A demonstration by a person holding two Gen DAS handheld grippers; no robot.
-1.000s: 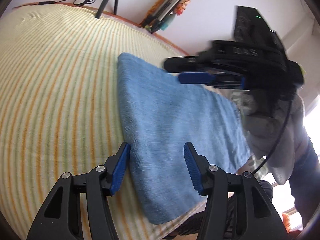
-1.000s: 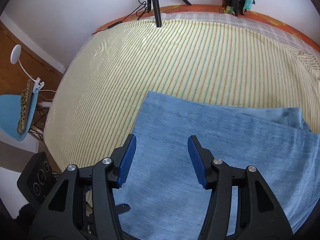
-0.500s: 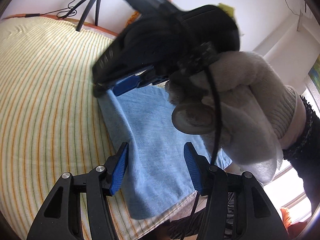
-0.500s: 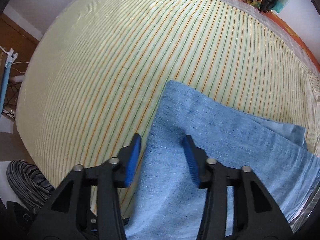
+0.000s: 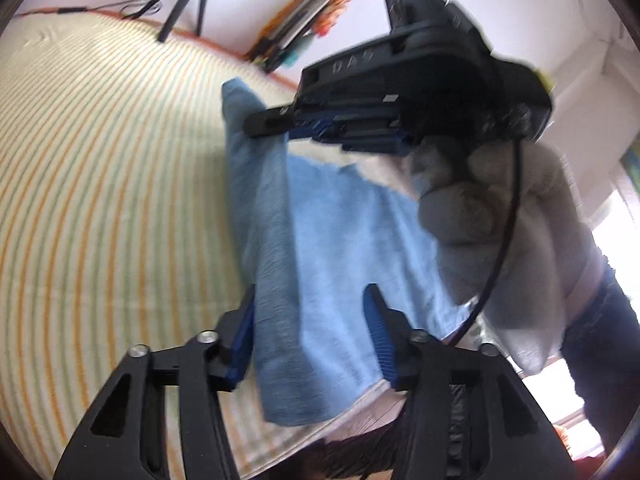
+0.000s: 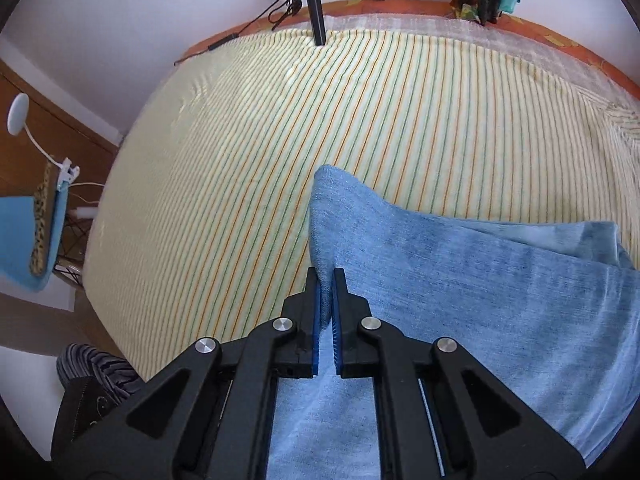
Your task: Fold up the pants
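Folded light-blue pants [image 5: 320, 240] [image 6: 480, 300] lie on the striped bed sheet [image 5: 100, 200] [image 6: 320, 140]. My right gripper [image 6: 327, 276] is shut on their folded left edge near the far corner. The cloth there is pinched up into a ridge. In the left wrist view the same right gripper [image 5: 264, 124] reaches in from the right and holds that raised corner. My left gripper [image 5: 310, 320] straddles the near end of the pants. Its jaws are closing with the cloth between the blue pads [image 5: 244, 332], still wide apart.
A gloved hand and grey sleeve [image 5: 500, 220] hold the right gripper. A tripod [image 6: 312, 0] stands at the bed's far edge. A bundle of hanging items [image 5: 304, 28] is on the wall. A blue chair [image 6: 24, 240] is left of the bed.
The right jaws went from open over the pants to shut on the fold edge, and the cloth has risen into a ridge. The left jaws have narrowed around the near end.
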